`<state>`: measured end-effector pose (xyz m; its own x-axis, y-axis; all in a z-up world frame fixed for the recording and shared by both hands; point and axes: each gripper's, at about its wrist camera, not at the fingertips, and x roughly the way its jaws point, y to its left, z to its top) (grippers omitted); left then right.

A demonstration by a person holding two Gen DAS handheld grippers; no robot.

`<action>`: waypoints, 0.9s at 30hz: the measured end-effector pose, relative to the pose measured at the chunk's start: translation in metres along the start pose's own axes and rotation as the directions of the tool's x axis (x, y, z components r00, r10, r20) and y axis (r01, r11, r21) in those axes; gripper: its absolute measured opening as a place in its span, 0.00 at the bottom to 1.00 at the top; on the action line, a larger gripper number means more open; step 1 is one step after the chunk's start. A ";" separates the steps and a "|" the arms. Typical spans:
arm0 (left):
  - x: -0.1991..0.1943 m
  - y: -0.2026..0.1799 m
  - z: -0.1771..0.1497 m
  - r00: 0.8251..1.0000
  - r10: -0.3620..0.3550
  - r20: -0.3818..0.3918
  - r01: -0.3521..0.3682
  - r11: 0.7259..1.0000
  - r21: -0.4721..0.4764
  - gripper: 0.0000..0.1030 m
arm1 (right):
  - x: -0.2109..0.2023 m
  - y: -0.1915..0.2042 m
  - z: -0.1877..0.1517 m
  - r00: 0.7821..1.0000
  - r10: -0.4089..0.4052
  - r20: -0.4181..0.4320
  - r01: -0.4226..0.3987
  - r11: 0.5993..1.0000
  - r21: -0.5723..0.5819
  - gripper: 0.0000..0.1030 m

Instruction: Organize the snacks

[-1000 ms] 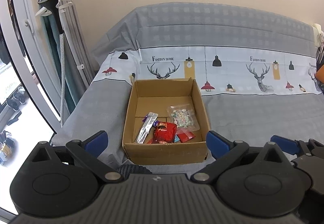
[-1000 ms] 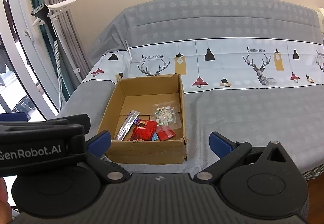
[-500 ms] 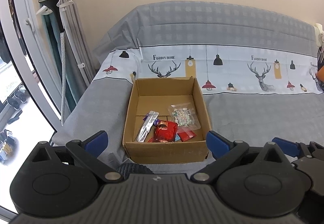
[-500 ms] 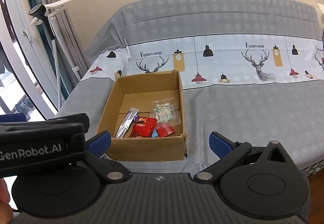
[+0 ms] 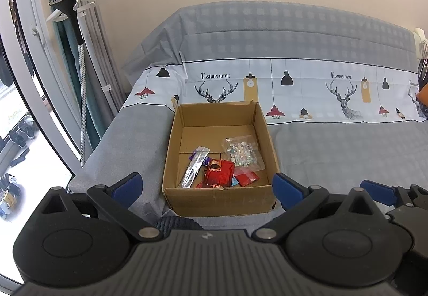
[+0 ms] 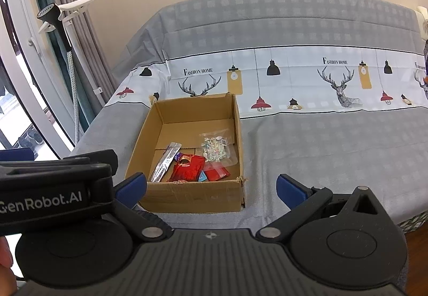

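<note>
An open cardboard box sits near the front edge of a covered bed. Inside lie a red snack packet, a silver stick packet, a clear bag of small candies and a small red packet. My left gripper is open and empty, held back in front of the box. My right gripper is open and empty, just right of the left gripper's body.
The bed has a grey cover with a printed white band of deer and lamps. A garment steamer on a pole and curtains stand at the left by a glass door. A wall lies behind the bed.
Both grippers have drawn back and tilted very slightly; the box sits a little lower and farther in view. Nothing in the box has moved.
</note>
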<state>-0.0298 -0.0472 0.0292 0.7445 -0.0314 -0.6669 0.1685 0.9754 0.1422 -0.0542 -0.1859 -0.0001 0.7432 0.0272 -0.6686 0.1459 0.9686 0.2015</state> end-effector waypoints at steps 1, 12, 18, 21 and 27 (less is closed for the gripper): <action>0.000 0.000 0.000 1.000 -0.004 0.002 0.004 1.000 0.002 1.00 | 0.000 0.000 0.000 1.000 -0.001 0.000 0.001 1.000 0.000 1.00; 0.003 0.002 -0.001 1.000 0.000 -0.010 0.000 1.000 0.013 1.00 | 0.003 0.003 -0.001 1.000 -0.002 -0.009 0.002 1.000 -0.003 1.00; 0.003 0.000 -0.001 1.000 0.004 -0.003 -0.004 1.000 0.014 1.00 | 0.002 0.001 -0.002 1.000 0.003 -0.007 -0.003 1.000 -0.006 1.00; 0.002 -0.001 -0.002 1.000 0.004 -0.006 -0.004 1.000 0.014 1.00 | 0.002 0.000 -0.002 1.000 0.004 -0.010 -0.004 1.000 -0.006 1.00; 0.004 -0.005 -0.002 1.000 0.006 -0.010 -0.005 1.000 0.021 1.00 | 0.003 -0.002 -0.002 1.000 0.005 -0.012 -0.005 1.000 -0.004 1.00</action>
<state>-0.0290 -0.0515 0.0243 0.7389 -0.0238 -0.6734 0.1782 0.9707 0.1613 -0.0533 -0.1877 -0.0040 0.7361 0.0353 -0.6760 0.1396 0.9693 0.2026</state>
